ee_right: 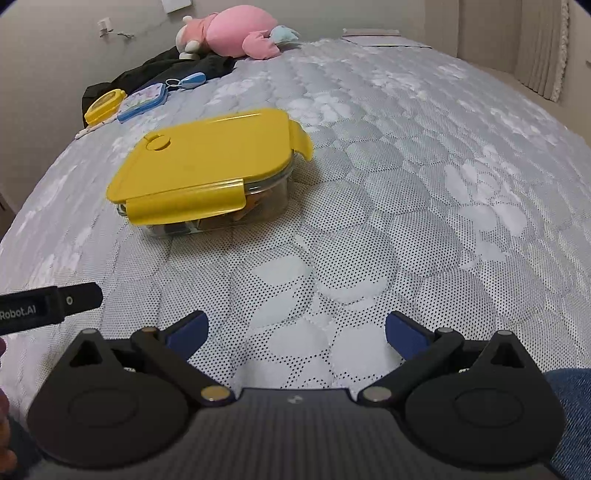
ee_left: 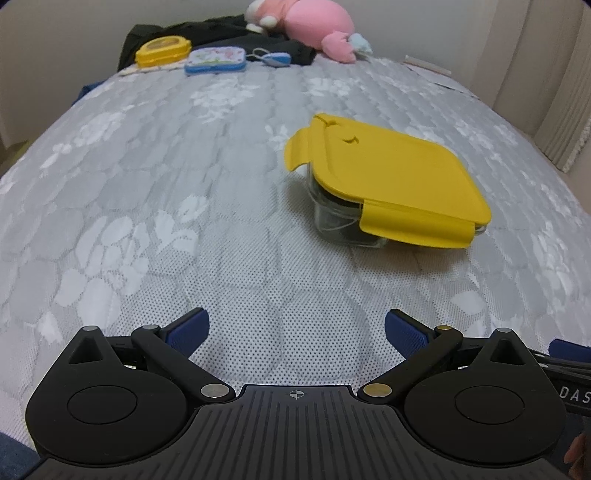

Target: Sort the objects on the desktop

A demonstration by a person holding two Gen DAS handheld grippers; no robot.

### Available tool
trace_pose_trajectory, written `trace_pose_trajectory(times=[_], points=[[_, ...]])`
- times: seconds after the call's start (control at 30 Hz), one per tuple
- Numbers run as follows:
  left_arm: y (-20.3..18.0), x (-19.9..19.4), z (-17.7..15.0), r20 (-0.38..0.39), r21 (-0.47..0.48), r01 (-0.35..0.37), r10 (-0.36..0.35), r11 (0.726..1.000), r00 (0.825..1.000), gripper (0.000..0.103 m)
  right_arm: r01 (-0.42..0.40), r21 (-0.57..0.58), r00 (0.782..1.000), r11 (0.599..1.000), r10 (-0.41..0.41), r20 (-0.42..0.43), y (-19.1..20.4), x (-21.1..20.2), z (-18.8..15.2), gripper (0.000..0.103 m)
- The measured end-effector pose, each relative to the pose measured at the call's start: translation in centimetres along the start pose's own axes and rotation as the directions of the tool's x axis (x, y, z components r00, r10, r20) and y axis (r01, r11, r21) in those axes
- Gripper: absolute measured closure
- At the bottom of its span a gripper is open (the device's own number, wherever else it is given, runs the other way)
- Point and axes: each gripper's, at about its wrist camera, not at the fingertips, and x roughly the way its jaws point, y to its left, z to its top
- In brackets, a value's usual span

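Glass food container (ee_left: 343,218), clear rectangular walls, rounded corners, sits on the quilted mattress (ee_left: 147,184). In the left wrist view it lies at about 1 o'clock from the left gripper (ee_left: 295,332); in the right wrist view it is at about 11 o'clock from the right gripper (ee_right: 295,332). Its yellow lid (ee_left: 391,173) is smooth matte plastic, square-ish, on top of the glass, with a small round vent tab near one corner. Two lid flaps show: the near one hangs over the rim, the far one sticks up, flared outward. Contents dark, something orange seen through the glass in the right view, otherwise cannot tell.

Mattress fabric: grey-white, woven floral pattern, dotted mesh patches, stitched quilting lines.

Far end, 11 to 12 o'clock in the left view: small yellow container (ee_left: 162,50), flat blue-rimmed tin (ee_left: 216,61) with printed top, a blue keychain-like item (ee_left: 275,58), black cloth (ee_left: 221,33), pink plush toy (ee_left: 314,26), soft and rounded.

Left gripper: black linkage arms, blue rubbery pads, jaws spread wide, nothing between them, touching nothing, well apart from the container.

Right gripper: same build, jaws spread wide, empty, hovering over bare mattress, container near but not touched. A black bar of the other gripper shows at 9 o'clock in the right view.
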Motion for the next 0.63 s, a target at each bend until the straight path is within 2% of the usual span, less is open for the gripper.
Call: trace_pose_trajectory(times=[0.17, 0.27, 0.37, 0.43, 0.47, 0.5, 0.53, 0.57, 0.6, 0.63], points=[[0.1, -0.1, 0.7, -0.058, 0.017, 0.009, -0.009, 1.0, 0.998, 0.0, -0.029, 0.021, 1.0, 0.999, 0.029, -0.008, -0.7, -0.9, 0.9, 0.0], [0.3, -0.3, 1.6, -0.077, 0.047, 0.023, -0.019, 0.999, 0.997, 0.0, -0.036, -0.006, 0.999, 0.999, 0.036, -0.005, -1.1, -1.7, 2.4, 0.0], [2.4, 0.7, 3.7, -0.089, 0.031, 0.029, -0.026, 0.999, 0.996, 0.0, -0.044, -0.051, 0.999, 0.998, 0.045, 0.019, -2.5, -1.9, 5.4, 0.0], [4.8, 2.9, 6.1, -0.091, 0.011, 0.015, -0.014, 1.0, 0.996, 0.0, -0.041, -0.068, 0.999, 0.997, 0.043, 0.034, -4.3, -0.7, 8.5, 0.0], [6.4, 4.5, 7.5, -0.067, 0.014, -0.034, 0.035, 0.999, 0.997, 0.0, -0.019, -0.066, 0.999, 0.998, 0.022, 0.045, -5.4, 0.8, 10.2, 0.0], [7.8, 6.4, 9.2, -0.018, 0.031, -0.113, 0.113, 0.993, 0.993, 0.0, 0.021, -0.061, 0.997, 0.998, -0.017, 0.076, -6.8, 2.8, 11.8, 0.0], [8.7, 8.1, 10.7, 0.047, 0.046, -0.184, 0.181, 0.982, 0.982, 0.0, 0.062, -0.056, 0.991, 0.996, -0.055, 0.125, -8.2, 5.0, 13.0, 0.0], [9.7, 9.8, 12.2, 0.111, 0.056, -0.249, 0.242, 0.967, 0.964, 0.0, 0.101, -0.051, 0.98, 0.994, -0.09, 0.18, -9.4, 7.2, 14.1, 0.0], [10.7, 11.7, 13.5, 0.168, 0.066, -0.284, 0.27, 0.957, 0.948, 0.0, 0.13, -0.056, 0.964, 0.99, -0.113, 0.239, -10.8, 9.7, 14.8, 0.0], [11.7, 13.7, 14.8, 0.216, 0.072, -0.316, 0.294, 0.946, 0.931, 0.0, 0.155, -0.064, 0.956, 0.986, -0.133, 0.263, -11.8, 11.8, 15.4, 0.0]])
